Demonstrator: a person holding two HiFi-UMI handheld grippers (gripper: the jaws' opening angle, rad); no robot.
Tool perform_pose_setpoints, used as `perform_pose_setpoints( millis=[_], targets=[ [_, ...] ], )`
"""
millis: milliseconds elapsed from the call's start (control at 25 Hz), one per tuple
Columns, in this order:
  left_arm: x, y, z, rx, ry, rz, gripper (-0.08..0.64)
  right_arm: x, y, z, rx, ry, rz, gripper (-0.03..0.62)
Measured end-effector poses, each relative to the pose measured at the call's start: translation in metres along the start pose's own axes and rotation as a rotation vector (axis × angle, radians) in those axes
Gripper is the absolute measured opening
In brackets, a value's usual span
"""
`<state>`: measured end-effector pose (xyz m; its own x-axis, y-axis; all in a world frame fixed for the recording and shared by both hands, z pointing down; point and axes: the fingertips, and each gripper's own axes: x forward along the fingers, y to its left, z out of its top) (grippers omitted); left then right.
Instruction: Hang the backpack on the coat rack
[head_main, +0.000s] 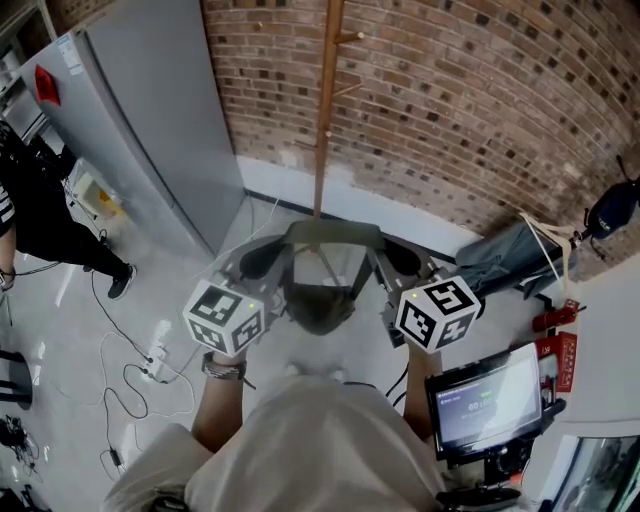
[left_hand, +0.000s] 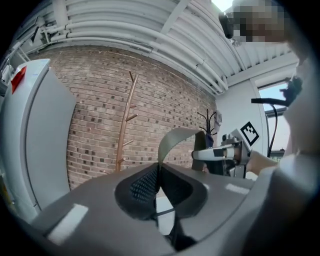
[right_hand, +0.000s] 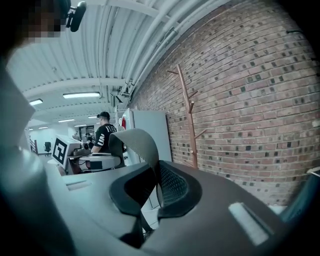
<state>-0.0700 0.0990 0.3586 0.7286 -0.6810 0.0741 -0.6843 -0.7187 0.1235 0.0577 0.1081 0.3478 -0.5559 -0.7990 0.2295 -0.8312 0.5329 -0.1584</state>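
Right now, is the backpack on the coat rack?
Off. The backpack hangs by its strap between the left gripper and right gripper, short of the coat rack.

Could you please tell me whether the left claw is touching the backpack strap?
Touching. The left gripper view shows the left claw shut on the backpack strap, which rises from between its jaws.

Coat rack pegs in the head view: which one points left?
The lowest visible peg, branching left off the pole; the two higher pegs angle right.
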Motion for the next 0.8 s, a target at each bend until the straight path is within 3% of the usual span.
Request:
perform_pose_setpoints(
  millis=[360,800],
  targets=[
    [0.005,0.016,-0.008,-0.016,0.035,-0.086,0.008,0.022,0.001,0.003,0.042,-0.017,-0.057,0.008],
    [0.017,0.051,-0.017,-0.046,0.055,-0.079,0.008,0.058,-0.012,-0.003,0.122,-0.021,-0.051,0.008]
  ],
)
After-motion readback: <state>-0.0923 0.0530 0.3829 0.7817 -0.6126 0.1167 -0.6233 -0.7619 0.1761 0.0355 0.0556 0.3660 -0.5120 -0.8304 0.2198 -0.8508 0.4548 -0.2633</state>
